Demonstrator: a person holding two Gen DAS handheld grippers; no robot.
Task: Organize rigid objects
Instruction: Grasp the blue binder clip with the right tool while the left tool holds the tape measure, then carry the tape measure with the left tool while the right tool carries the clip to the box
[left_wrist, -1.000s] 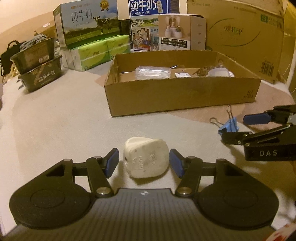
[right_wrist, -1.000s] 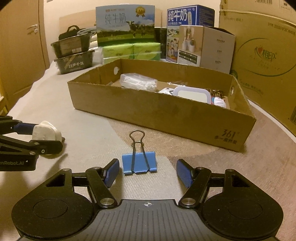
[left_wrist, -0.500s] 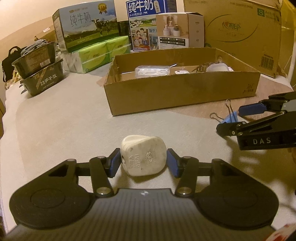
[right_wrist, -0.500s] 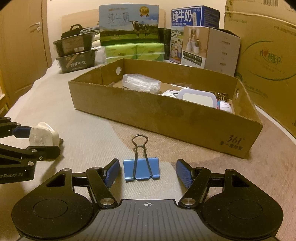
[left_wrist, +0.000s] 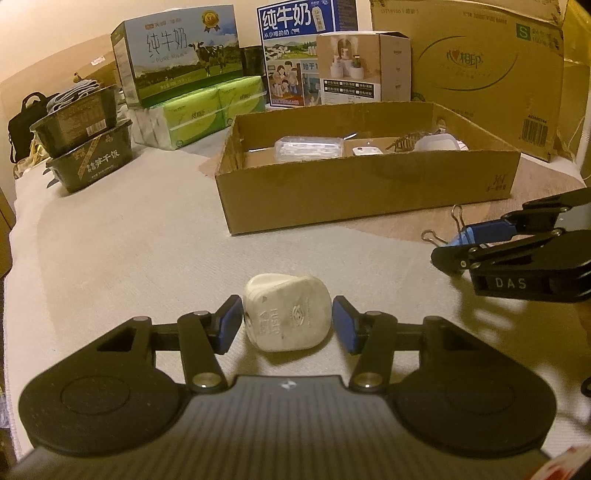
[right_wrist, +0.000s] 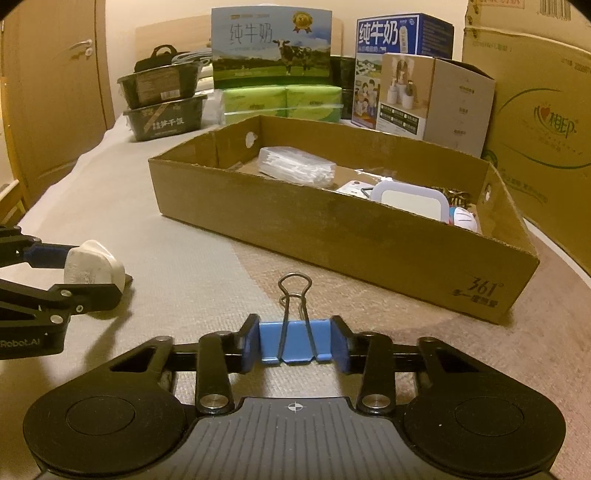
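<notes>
A white plug adapter (left_wrist: 288, 317) lies on the pale cloth between the blue pads of my left gripper (left_wrist: 287, 325); the pads are at its sides, the left one touching, a thin gap on the right. It also shows in the right wrist view (right_wrist: 94, 266). My right gripper (right_wrist: 294, 343) is shut on a blue binder clip (right_wrist: 293, 341), its wire handles pointing forward. The clip (left_wrist: 460, 236) and right gripper (left_wrist: 480, 240) show at the right of the left wrist view. A shallow cardboard box (right_wrist: 332, 236) lies ahead.
The cardboard box (left_wrist: 369, 195) holds a clear plastic pack (left_wrist: 308, 147), a white lidded case (right_wrist: 410, 201) and small items. Behind it stand milk cartons (left_wrist: 177, 51), green tissue packs (left_wrist: 207, 110), black food tubs (left_wrist: 85, 147) and a big carton (left_wrist: 469, 66).
My right gripper has closed onto the blue binder clip. My left gripper's pads have narrowed around the white adapter, which now stands slightly tilted between them.
</notes>
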